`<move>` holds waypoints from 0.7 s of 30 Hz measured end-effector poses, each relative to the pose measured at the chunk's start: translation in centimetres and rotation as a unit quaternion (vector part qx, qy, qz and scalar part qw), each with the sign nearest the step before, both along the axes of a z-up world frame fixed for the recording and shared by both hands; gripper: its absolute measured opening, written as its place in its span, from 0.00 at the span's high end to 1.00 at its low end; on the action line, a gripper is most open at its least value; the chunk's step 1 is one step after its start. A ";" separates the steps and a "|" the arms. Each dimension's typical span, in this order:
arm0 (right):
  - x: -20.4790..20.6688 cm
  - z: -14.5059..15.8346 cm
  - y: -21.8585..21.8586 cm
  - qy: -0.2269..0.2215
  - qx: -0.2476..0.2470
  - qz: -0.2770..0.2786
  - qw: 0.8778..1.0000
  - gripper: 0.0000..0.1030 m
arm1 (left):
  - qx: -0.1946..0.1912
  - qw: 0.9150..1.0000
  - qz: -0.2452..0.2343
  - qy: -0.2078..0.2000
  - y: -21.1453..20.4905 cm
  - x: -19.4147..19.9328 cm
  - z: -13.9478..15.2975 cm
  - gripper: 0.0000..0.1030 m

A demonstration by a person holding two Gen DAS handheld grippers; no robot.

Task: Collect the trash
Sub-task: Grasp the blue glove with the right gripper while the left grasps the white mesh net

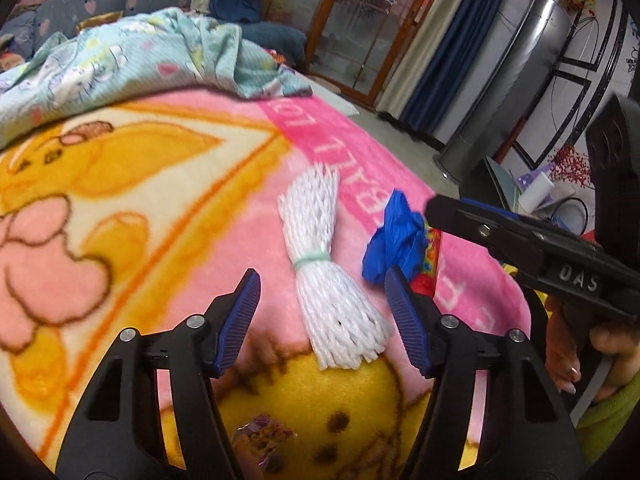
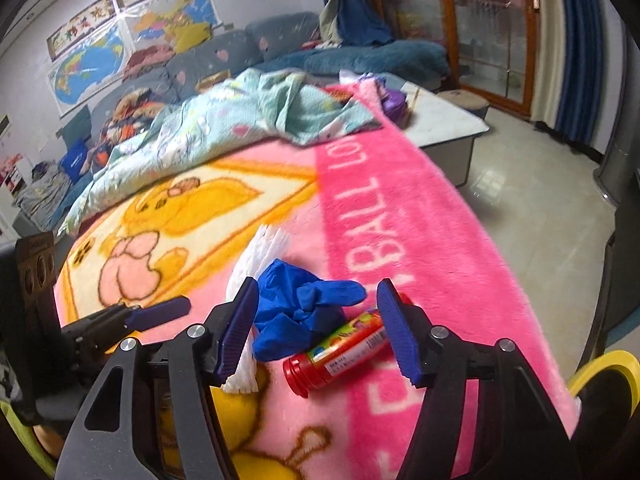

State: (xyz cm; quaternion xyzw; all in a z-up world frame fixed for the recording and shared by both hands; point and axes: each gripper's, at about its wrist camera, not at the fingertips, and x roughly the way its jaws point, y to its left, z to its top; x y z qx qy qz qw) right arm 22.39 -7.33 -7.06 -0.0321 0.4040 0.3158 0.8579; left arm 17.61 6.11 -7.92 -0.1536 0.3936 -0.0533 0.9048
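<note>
between my right tool (image 2: 316, 330) pads, half open, gripping nothing: one blue glove (image 2: 298, 312), one red tube (image 2: 340, 350). left tool (image 1: 322, 320) half open, astride one white bundle (image 1: 324, 264).

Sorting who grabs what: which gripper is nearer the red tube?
Right. The right gripper straddles the blue glove and red tube, jaws open. The left gripper sits further left, around the white foam net.
</note>
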 end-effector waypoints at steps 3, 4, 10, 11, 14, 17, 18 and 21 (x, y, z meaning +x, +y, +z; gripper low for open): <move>0.6 -0.7 0.6 0.018 -0.001 0.008 1.000 0.47 | -0.005 1.000 -0.004 0.016 -0.2 0.3 -0.8 0.59; 0.8 -0.9 0.8 0.023 -0.003 0.009 1.000 0.48 | -0.007 1.000 -0.006 0.021 -0.3 0.3 -1.1 0.60; 1.7 -2.4 1.5 0.051 -0.011 0.013 0.999 0.76 | -0.021 0.999 -0.010 0.039 -0.2 0.6 -2.0 0.70; 1.6 -2.7 1.5 0.053 -0.012 0.010 0.998 0.80 | -0.022 0.999 -0.012 0.041 -0.2 0.6 -2.1 0.72; 1.6 -3.0 1.3 0.056 -0.005 0.001 0.998 0.86 | -0.022 0.999 -0.017 0.044 -0.5 0.6 -2.2 0.77; 1.2 -2.5 0.8 0.051 0.009 -0.005 0.999 0.87 | -0.025 0.999 -0.018 0.041 -0.5 0.5 -2.1 0.82; 1.1 -2.3 0.7 0.050 0.014 -0.005 0.999 0.87 | -0.026 0.999 -0.018 0.038 -0.5 0.4 -2.0 0.84; 0.4 -1.2 0.1 0.040 0.030 -0.006 0.999 0.87 | -0.029 0.999 -0.015 0.026 -0.4 0.0 -1.4 0.84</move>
